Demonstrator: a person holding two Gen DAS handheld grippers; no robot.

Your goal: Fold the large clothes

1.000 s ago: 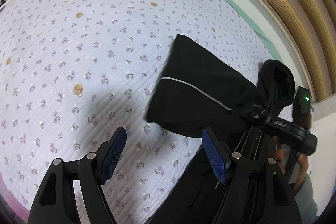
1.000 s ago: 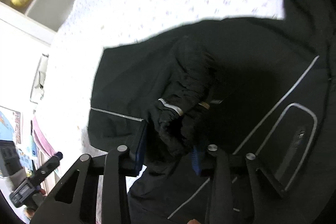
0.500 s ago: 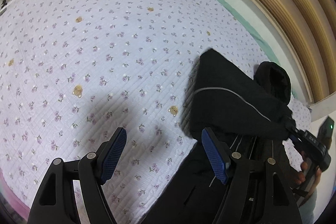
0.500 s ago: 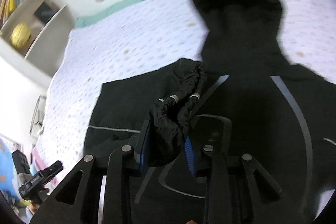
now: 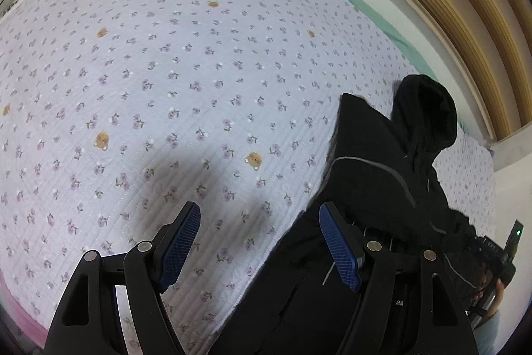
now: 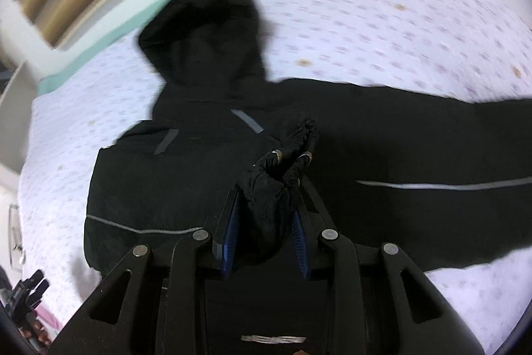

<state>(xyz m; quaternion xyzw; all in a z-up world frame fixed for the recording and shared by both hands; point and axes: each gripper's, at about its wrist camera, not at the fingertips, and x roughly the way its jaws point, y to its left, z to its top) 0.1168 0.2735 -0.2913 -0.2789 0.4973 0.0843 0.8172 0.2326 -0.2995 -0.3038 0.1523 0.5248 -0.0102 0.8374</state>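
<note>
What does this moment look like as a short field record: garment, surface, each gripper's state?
garment: black hooded jacket with grey reflective piping, spread on the bed, hood toward the headboard
surface: floral quilted bedspread
left gripper: jaws wide apart, holding nothing, over the bedspread beside the jacket's edge
right gripper: jaws closed on a bunched jacket cuff, above the jacket body
image quality: right wrist view is motion-blurred
</note>
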